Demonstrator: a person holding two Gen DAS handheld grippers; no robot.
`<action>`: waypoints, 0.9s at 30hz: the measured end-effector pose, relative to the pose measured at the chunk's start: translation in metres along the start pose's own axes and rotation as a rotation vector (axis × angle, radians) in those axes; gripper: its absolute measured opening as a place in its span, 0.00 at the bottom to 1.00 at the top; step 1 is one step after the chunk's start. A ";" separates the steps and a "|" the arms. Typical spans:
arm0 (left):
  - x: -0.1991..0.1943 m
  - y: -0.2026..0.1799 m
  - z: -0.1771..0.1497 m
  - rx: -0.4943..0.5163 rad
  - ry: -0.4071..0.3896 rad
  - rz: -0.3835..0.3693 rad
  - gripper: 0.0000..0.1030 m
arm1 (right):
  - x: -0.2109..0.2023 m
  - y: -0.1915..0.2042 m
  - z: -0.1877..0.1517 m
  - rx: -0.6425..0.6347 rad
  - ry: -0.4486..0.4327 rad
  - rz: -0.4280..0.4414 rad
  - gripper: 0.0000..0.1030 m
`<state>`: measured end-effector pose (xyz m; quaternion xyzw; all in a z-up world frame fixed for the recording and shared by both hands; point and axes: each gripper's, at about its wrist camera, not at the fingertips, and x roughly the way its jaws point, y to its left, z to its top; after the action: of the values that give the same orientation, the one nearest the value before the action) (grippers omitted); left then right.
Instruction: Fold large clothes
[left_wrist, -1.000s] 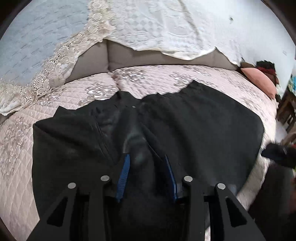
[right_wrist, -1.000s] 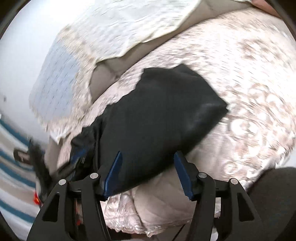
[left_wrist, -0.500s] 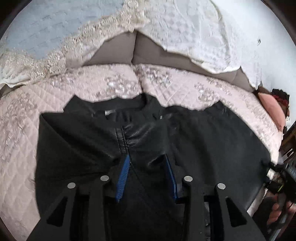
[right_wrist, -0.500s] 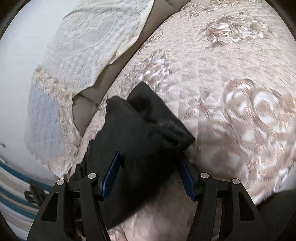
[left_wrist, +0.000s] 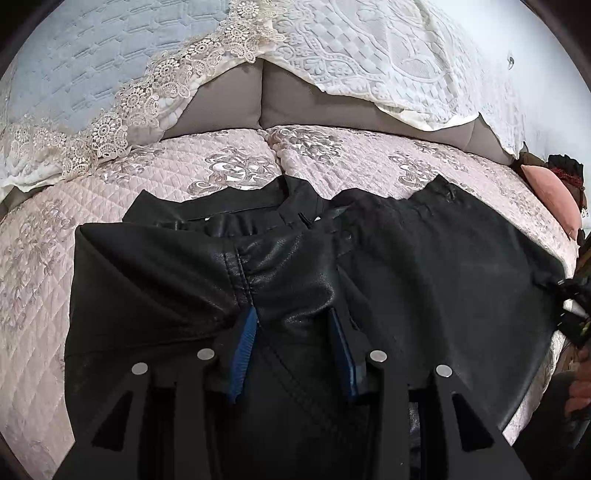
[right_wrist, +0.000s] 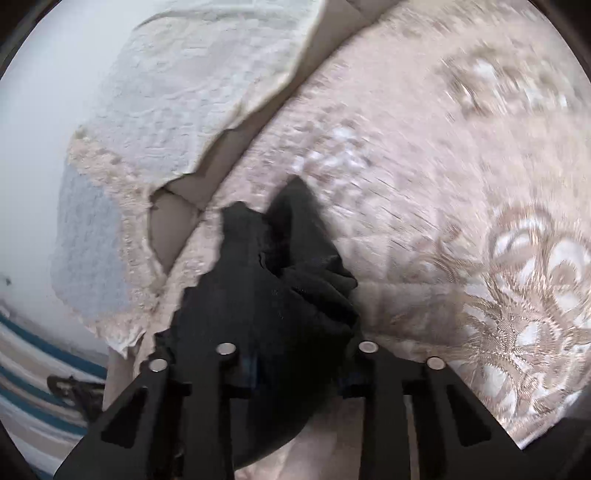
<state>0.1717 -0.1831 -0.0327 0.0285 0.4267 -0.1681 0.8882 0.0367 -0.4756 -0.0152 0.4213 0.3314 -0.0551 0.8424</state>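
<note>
Covering most of the quilt, one black garment lies spread just below the grey backrest; its near edge is cut off. The left gripper pinches a shiny fold of it between narrow-set blue pads. The right gripper has just been closing and now clamps a bunched corner that hides its pads. The right view is blurred. No writing is readable.

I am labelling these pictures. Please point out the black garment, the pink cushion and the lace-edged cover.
black garment (left_wrist: 443, 280), left wrist view, flat right half
pink cushion (left_wrist: 550, 194), left wrist view, middle
lace-edged cover (left_wrist: 147, 99), left wrist view, lace border
</note>
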 end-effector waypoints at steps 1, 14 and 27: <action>0.000 0.001 0.000 -0.001 -0.002 -0.003 0.40 | -0.005 0.010 0.000 -0.022 -0.005 0.020 0.24; -0.087 0.063 -0.012 -0.136 -0.113 -0.068 0.40 | 0.010 0.187 -0.061 -0.425 0.127 0.248 0.21; -0.121 0.153 -0.081 -0.321 -0.088 0.049 0.40 | 0.109 0.222 -0.202 -0.697 0.433 0.208 0.21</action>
<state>0.0899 0.0099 -0.0052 -0.1105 0.4081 -0.0772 0.9029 0.1003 -0.1630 -0.0170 0.1441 0.4552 0.2356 0.8465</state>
